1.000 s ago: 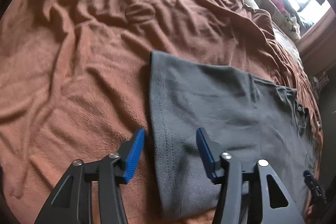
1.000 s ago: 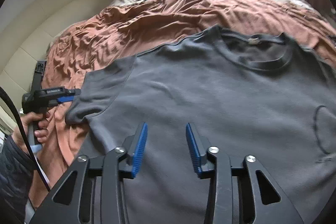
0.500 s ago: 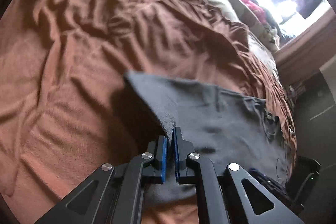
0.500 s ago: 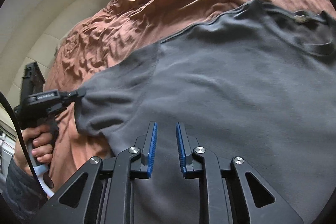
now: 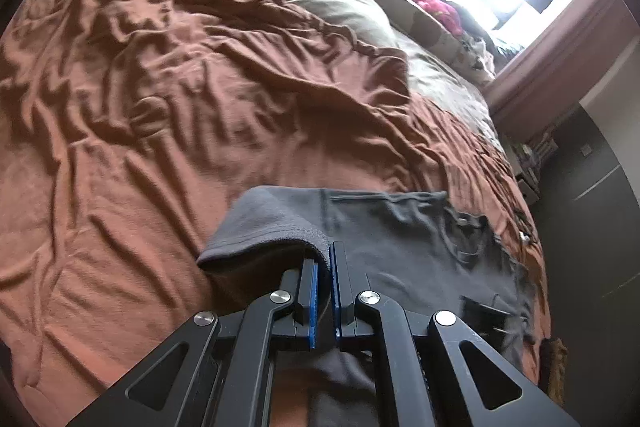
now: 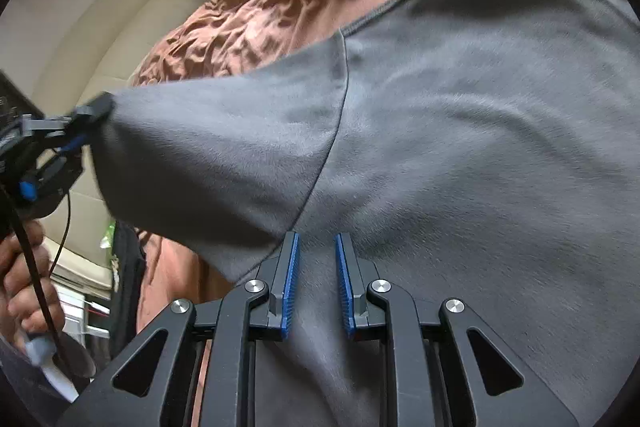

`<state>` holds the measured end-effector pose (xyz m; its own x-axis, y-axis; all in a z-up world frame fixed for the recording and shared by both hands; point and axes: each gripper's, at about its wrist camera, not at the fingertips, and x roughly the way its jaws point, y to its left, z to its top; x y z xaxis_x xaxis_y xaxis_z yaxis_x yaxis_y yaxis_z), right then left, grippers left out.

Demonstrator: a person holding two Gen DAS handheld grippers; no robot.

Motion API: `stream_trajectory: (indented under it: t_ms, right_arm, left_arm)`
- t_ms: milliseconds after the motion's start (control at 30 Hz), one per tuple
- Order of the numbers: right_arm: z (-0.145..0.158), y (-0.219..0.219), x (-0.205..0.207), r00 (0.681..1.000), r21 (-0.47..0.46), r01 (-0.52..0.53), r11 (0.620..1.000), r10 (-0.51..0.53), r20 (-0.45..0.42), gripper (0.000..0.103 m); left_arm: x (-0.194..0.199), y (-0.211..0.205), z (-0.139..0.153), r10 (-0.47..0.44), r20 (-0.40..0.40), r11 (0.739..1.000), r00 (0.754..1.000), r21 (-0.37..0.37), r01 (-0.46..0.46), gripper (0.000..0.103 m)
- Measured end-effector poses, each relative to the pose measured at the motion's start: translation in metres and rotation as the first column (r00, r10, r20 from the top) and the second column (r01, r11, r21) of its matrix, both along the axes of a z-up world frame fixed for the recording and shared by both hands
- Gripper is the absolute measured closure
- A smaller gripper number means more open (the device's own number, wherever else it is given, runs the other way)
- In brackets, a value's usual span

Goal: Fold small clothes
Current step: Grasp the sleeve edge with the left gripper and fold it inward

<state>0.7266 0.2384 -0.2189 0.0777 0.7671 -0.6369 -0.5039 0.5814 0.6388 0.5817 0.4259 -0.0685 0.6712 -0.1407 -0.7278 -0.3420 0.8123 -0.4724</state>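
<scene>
Left gripper [image 5: 325, 259]: jaws clamped on hem of grey T-shirt [image 5: 404, 239] sleeve, edge lifted clear of rust-brown bedspread [image 5: 168, 115]. Right gripper [image 6: 316, 259]: blue pads narrowly apart, shirt fabric bunched between at underarm seam; whether pads pressed it, cannot tell. Shirt body lay flat on bedspread. Wide rumpled bedspread free beyond sleeve. Person's hand [image 6: 24, 279] at left edge, gripping handle.

Left gripper [image 5: 325, 267]: black linkage arms, silver screws, blue pads. Right gripper [image 6: 317, 259]: identical, ribbed blue pads. Black cable [image 6: 34, 267] beside dark sleeve [image 6: 24, 391].
</scene>
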Motion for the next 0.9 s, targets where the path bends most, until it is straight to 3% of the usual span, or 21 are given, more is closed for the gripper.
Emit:
stream_trajectory:
  t_ms: [433, 833, 900]
  right_arm:
    - [0.042, -0.076, 0.000, 0.995, 0.003, 0.064, 0.998, -0.064, 0.075, 0.087]
    - [0.071, -0.179, -0.027, 0.981, -0.018, 0.150, 0.989, -0.146, 0.130, 0.057]
    - [0.070, -0.195, -0.032, 0.978, -0.010, 0.166, 0.986, -0.164, 0.126, 0.053]
  left_arm:
    - [0.034, -0.066, 0.012, -0.100, -0.027, 0.995, 0.995, 0.019, 0.101, 0.098]
    - [0.066, -0.144, -0.009, -0.209, -0.100, 0.977, 0.973, 0.027, 0.213, 0.098]
    - [0.070, -0.158, -0.015, -0.241, -0.112, 0.970, 0.964, 0.001, 0.243, 0.098]
